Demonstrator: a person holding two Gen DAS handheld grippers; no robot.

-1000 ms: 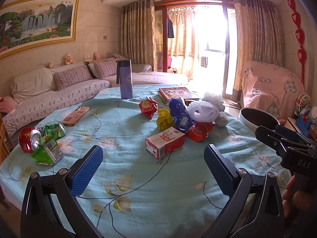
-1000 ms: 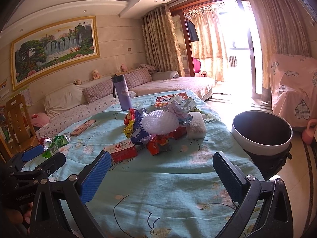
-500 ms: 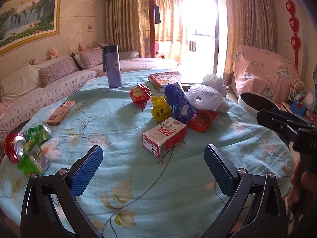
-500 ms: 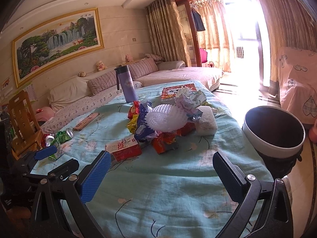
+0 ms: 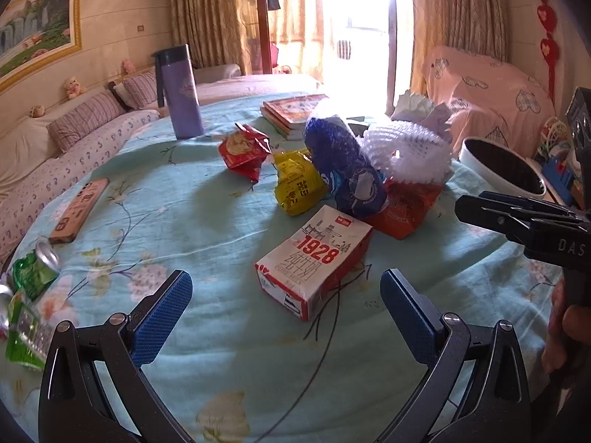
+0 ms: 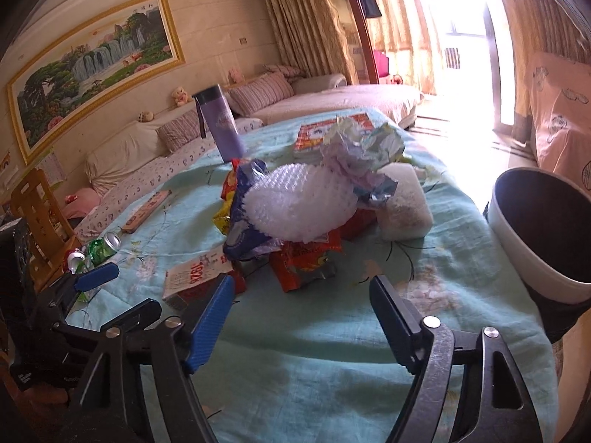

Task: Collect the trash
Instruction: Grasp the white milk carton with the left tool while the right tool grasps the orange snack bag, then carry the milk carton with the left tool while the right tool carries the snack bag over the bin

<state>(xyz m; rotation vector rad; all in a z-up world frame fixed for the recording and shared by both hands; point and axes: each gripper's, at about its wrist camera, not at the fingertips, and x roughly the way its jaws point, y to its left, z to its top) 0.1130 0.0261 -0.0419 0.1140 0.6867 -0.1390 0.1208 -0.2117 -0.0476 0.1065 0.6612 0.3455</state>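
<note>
one milk carton (image 5: 316,260) marked 1928, lying on one floral tablecloth (image 5: 207,199). one red snack bag (image 5: 243,147), one yellow packet (image 5: 297,186), one blue bag (image 5: 345,170), one orange-red wrapper (image 5: 406,205), all crumpled. one white foam net (image 6: 299,206). one wad of crumpled paper (image 6: 360,144). one white pack of tissues (image 6: 404,203). two crushed cans at the table's edge, one green (image 5: 31,271), one red-and-silver (image 6: 75,258). one green carton (image 5: 24,334) beside them. one purple flask (image 5: 179,92), upright. one phone (image 5: 79,205). a short stack of books (image 5: 291,110), exact number unclear. one white bin (image 6: 543,229) beside the table. one framed painting (image 6: 92,62).
</note>
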